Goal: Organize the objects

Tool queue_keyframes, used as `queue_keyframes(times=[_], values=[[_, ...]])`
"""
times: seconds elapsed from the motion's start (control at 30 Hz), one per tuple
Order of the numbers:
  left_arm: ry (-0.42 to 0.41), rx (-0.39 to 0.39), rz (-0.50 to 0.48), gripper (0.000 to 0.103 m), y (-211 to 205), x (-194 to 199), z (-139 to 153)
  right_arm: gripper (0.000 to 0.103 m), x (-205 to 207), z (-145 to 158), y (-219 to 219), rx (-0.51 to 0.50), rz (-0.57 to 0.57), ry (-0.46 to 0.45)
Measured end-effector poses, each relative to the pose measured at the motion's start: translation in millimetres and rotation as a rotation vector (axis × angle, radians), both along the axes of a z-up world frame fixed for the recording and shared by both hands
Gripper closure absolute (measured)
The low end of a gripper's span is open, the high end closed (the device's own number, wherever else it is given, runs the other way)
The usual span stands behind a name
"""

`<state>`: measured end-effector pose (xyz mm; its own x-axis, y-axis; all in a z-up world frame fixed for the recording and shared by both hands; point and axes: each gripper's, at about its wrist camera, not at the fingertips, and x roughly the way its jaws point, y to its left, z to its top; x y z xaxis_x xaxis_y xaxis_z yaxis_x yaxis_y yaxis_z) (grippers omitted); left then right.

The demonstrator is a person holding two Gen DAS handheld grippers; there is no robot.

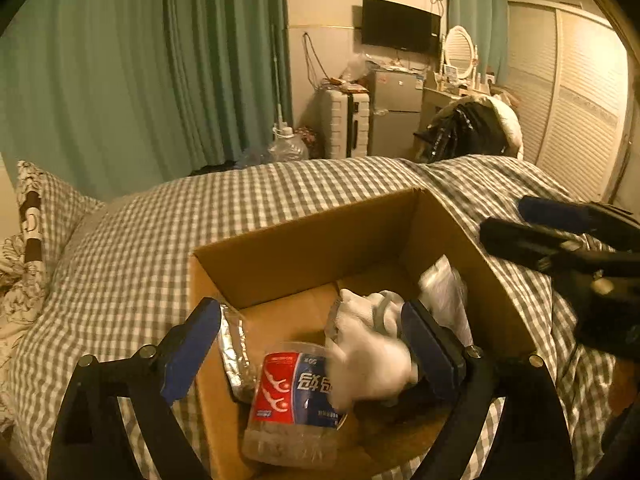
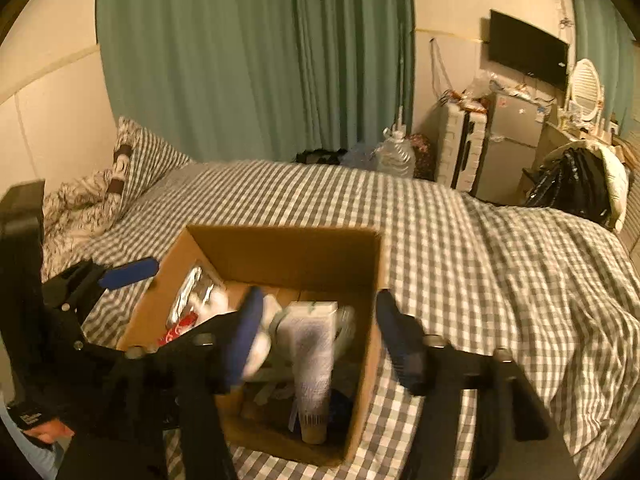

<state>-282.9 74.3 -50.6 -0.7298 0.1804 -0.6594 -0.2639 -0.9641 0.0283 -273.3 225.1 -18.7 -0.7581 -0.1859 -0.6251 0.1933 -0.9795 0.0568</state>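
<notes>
An open cardboard box sits on the checked bed; it also shows in the right wrist view. Inside lie a plastic bottle with a red and blue label, a foil packet, a white cloth bundle and a clear plastic bag. The right wrist view shows a white tube standing in the box. My left gripper is open over the box's near side, empty. My right gripper is open over the box's right wall, empty; it appears blurred.
The checked bedcover spreads around the box. Pillows lie at the left. Beyond the bed stand green curtains, a water jug, a white suitcase, a small fridge and a chair with dark clothes.
</notes>
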Motion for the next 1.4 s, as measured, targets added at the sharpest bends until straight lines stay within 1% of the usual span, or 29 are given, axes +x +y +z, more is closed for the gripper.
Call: queue_keyframes(times=[0.07, 0.1, 0.13, 0.17, 0.3, 0.37, 0.43, 0.5, 0.53, 0.63, 0.8, 0.93, 1.1, 1.2, 1.3, 1.33, 1.4], values=[[0.014, 0.007, 0.017, 0.003, -4.1, 7.6, 11.9, 0.038, 12.1, 14.2, 4.1, -0.002, -0.019, 0.027], [0.024, 0.011, 0.023, 0.001, -4.8, 10.8, 17.2, 0.036, 16.7, 21.4, 6.7, -0.005, -0.026, 0.041], [0.045, 0.020, 0.031, 0.000, -7.7, 18.5, 27.5, 0.030, 21.9, 28.6, 8.1, -0.007, -0.034, 0.055], [0.059, 0.026, 0.035, 0.000, -9.2, 23.4, 35.8, 0.025, 29.4, 38.1, 8.9, -0.007, -0.042, 0.073], [0.118, 0.051, 0.050, 0.000, -16.7, 45.7, 76.0, 0.018, 62.6, 77.1, 13.5, -0.012, -0.060, 0.147], [0.163, 0.071, 0.059, 0.000, -22.3, 64.4, 99.1, 0.010, 82.7, 98.0, 13.7, -0.008, -0.069, 0.188], [0.191, 0.089, 0.060, 0.000, -25.7, 78.7, 118.5, 0.009, 101.8, 114.8, 13.7, 0.000, -0.068, 0.224], [0.218, 0.095, 0.069, 0.000, -29.1, 91.7, 135.5, 0.005, 120.8, 130.7, 13.5, 0.004, -0.073, 0.258], [0.234, 0.094, 0.072, 0.000, -29.2, 99.8, 142.8, 0.000, 130.4, 137.3, 14.1, 0.003, -0.079, 0.275], [0.281, 0.094, 0.082, 0.000, -32.1, 121.9, 160.4, 0.000, 156.6, 155.5, 16.1, 0.000, -0.098, 0.312], [0.329, 0.111, 0.083, 0.000, -34.0, 157.5, 173.3, 0.000, 191.2, 169.0, 20.5, 0.008, -0.118, 0.369], [0.353, 0.118, 0.110, 0.000, -34.0, 176.7, 167.5, 0.000, 212.7, 167.5, 21.2, 0.014, -0.131, 0.414], [0.375, 0.115, 0.160, 0.000, -35.3, 192.8, 149.4, 0.000, 226.7, 152.1, 18.9, 0.021, -0.139, 0.447], [0.376, 0.128, 0.188, 0.000, -37.2, 197.0, 129.8, 0.000, 230.3, 132.9, 20.9, 0.012, -0.167, 0.457], [0.378, 0.123, 0.215, 0.000, -38.3, 198.5, 106.6, 0.000, 225.3, 100.4, 24.0, -0.019, -0.179, 0.438], [0.374, 0.116, 0.226, 0.000, -38.3, 198.7, 98.9, 0.000, 219.9, 83.8, 24.1, -0.027, -0.175, 0.416], [0.364, 0.102, 0.244, 0.000, -38.8, 199.2, 80.4, 0.000, 209.2, 60.4, 23.7, -0.012, -0.175, 0.369]])
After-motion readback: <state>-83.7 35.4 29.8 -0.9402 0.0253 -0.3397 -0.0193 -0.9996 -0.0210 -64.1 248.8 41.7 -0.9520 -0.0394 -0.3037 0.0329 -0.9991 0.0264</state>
